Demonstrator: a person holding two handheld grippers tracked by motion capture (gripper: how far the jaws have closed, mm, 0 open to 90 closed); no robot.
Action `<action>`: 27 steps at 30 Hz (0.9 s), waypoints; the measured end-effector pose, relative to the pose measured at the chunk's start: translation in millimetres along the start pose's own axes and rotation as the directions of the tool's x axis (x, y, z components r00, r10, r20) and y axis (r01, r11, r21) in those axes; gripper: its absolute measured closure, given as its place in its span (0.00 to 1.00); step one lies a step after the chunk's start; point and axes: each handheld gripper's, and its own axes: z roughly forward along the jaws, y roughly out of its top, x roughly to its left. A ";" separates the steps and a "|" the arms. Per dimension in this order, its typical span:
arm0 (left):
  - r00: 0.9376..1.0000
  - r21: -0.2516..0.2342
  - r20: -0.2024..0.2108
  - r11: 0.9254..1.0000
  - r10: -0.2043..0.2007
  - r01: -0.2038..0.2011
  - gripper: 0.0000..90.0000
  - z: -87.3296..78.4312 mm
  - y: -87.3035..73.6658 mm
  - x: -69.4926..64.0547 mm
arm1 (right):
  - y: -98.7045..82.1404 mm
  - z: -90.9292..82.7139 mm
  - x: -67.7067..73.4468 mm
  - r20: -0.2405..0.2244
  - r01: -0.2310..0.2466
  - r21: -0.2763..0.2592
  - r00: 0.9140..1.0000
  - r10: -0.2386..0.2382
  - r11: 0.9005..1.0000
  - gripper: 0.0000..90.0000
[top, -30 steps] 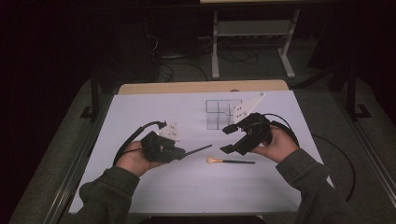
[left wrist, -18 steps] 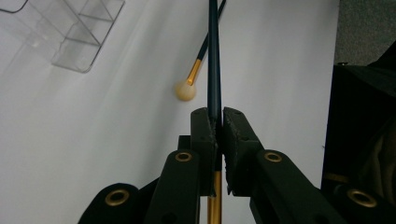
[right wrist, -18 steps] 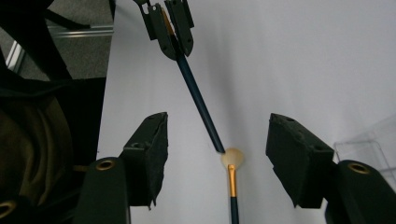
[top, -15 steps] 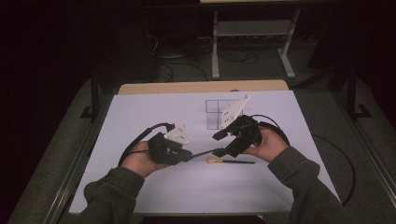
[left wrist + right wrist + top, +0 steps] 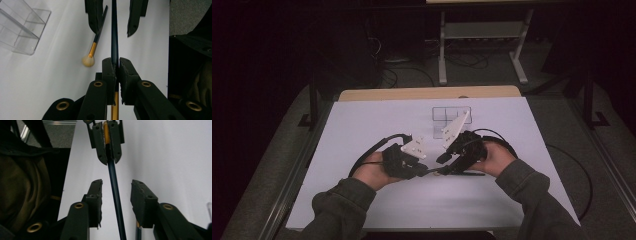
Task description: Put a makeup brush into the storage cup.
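Left gripper (image 5: 114, 65) jaws pinch dark slim brush handle (image 5: 114, 32); right gripper (image 5: 116, 187) jaws spread around it at 12 o'clock, handover pending.

Dim, dark surroundings; the white table (image 5: 362, 130) glares softly, with close views slightly blurred.

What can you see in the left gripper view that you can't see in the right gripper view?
The left gripper view has a small brush with a fluffy tip lying on the white table, and a clear plastic organizer at the upper left. The right gripper view has an olive sleeve at its left. Both share the dark blue handle: the left hand-held gripper is shut on it, and the right hand-held gripper is open around it.
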 end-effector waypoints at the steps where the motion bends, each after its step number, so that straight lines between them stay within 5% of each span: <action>1: 1.000 -0.002 0.003 1.000 0.000 0.000 0.93 0.5 0.7 -0.5 | -0.6 1.6 0.5 -0.007 0.003 0.006 1.000 -0.003 1.000 0.70; 13: 0.999 0.005 0.023 0.999 0.041 -0.041 0.93 4.7 8.1 -5.0 | -4.9 6.7 5.6 -0.045 0.030 0.016 0.999 -0.029 0.999 0.88; 27: 0.998 0.021 0.047 0.999 0.048 -0.049 0.92 7.9 8.8 -4.9 | -10.9 12.9 7.0 -0.069 0.040 0.008 0.997 -0.039 0.999 0.93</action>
